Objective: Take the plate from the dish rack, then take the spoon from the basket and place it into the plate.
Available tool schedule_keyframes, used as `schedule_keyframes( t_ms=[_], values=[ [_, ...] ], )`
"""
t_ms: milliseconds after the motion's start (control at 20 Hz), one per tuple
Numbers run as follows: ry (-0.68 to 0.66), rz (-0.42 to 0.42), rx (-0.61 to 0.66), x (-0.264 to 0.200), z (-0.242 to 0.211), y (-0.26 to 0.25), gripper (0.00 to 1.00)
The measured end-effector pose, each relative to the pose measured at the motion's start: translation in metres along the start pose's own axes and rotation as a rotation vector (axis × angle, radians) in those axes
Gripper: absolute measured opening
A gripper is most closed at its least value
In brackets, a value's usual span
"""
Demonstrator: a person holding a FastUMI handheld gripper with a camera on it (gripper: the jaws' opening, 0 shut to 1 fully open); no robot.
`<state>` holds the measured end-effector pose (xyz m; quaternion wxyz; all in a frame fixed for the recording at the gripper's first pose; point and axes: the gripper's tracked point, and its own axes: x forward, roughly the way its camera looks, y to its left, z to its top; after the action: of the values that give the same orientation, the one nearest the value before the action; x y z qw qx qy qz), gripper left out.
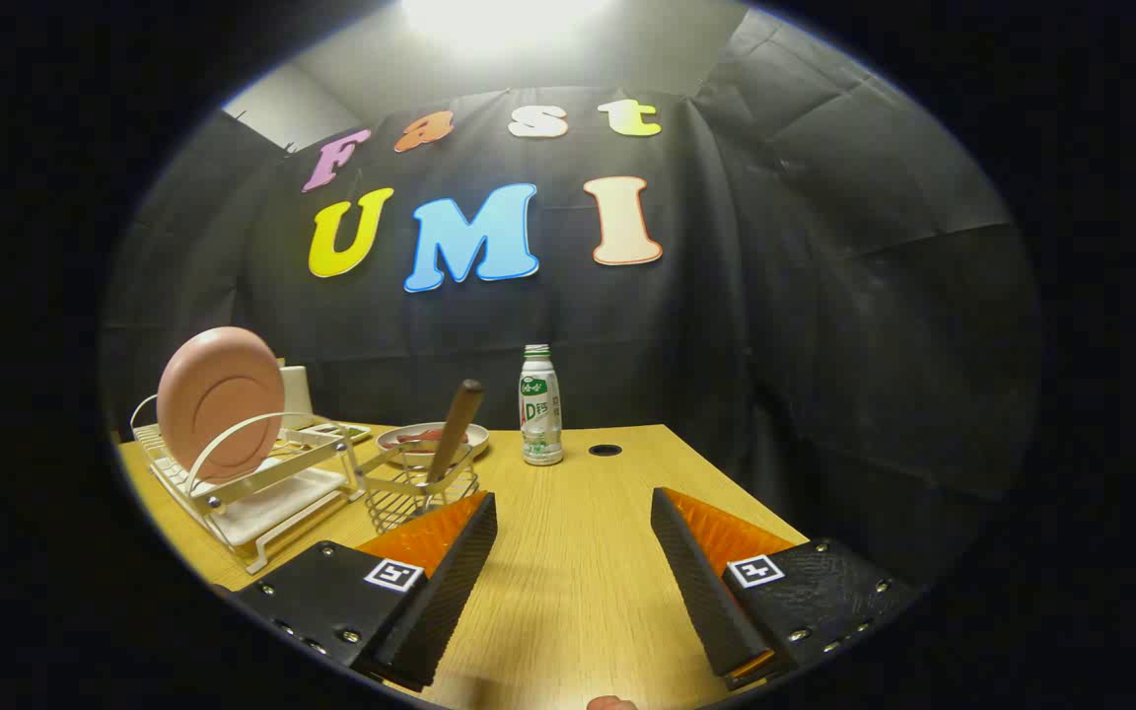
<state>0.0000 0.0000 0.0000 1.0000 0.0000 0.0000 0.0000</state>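
Observation:
A pink plate [220, 399] stands on edge in a white wire dish rack [262, 493] on the wooden table [578, 552], to the left of my fingers and beyond them. Beside the rack on its right is a small wire basket [420, 490], with a spoon's brown handle [457, 429] sticking up out of it at a slant. My gripper [573, 508] is open above the table, nothing between its fingers. The basket lies just ahead of the left finger [450, 572].
A white bottle with a green label [539, 406] stands upright at the table's far side, a little left of centre. A shallow dish [433, 436] lies behind the basket. A round cable hole [604, 450] is right of the bottle. A white box [297, 396] stands behind the rack.

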Motion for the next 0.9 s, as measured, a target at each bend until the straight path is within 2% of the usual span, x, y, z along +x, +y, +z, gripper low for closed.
schedule_keyframes(
  t_ms=[150, 250, 450, 650, 900],
  values=[
    [-0.023, -0.076, 0.056, 0.019, 0.013, -0.025, 0.97],
    [-0.063, -0.141, 0.047, 0.022, 0.029, -0.047, 0.97],
    [-0.088, -0.219, -0.008, -0.006, 0.064, -0.079, 0.96],
    [-0.085, -0.225, -0.058, -0.061, 0.095, -0.077, 0.97],
    [-0.058, -0.193, -0.04, -0.121, 0.131, -0.031, 0.96]
  ],
)
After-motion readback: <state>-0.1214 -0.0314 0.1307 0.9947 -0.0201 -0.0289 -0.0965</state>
